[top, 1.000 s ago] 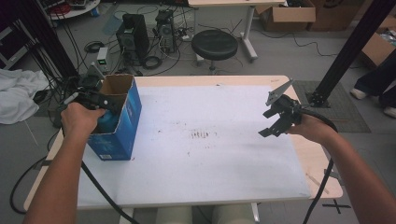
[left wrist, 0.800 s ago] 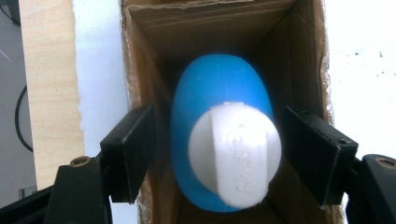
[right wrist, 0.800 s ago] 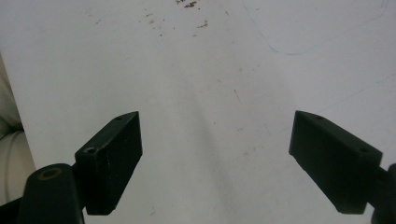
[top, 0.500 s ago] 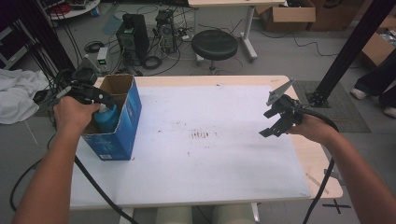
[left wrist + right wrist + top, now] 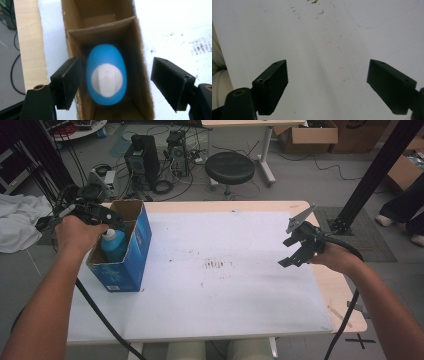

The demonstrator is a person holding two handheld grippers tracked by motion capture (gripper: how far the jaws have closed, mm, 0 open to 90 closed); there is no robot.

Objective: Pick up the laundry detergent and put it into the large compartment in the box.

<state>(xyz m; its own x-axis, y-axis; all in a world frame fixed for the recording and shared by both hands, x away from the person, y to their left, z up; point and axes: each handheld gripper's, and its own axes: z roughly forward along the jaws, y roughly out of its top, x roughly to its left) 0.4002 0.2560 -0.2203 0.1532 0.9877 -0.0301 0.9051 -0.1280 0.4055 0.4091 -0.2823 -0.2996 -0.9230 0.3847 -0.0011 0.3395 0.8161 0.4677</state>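
A blue bottle [image 5: 107, 73] with a white cap [image 5: 107, 80] stands upright in the near compartment of a blue cardboard box [image 5: 131, 251]; the same bottle [image 5: 114, 245] shows in the high view. My left gripper [image 5: 117, 83] hovers above it, open; its jaws have just been opening, and the pads stand clear of the bottle on both sides. That left gripper [image 5: 97, 214] sits over the box [image 5: 140, 75] at the table's left edge. My right gripper [image 5: 295, 249] hangs open over the right part of the white sheet [image 5: 319, 45], nothing between its jaws [image 5: 328, 87].
The white sheet [image 5: 225, 270] covers most of the wooden table [image 5: 340, 295]; a brown smudge [image 5: 216, 264] marks its middle. The box has a second, empty compartment [image 5: 100, 15] beyond the bottle. A stool [image 5: 230, 167] and computer cases [image 5: 142, 155] stand on the floor behind the table.
My left hand has risen above the box, and its jaws have spread off the bottle, which stays in the box. The right hand has kept still.
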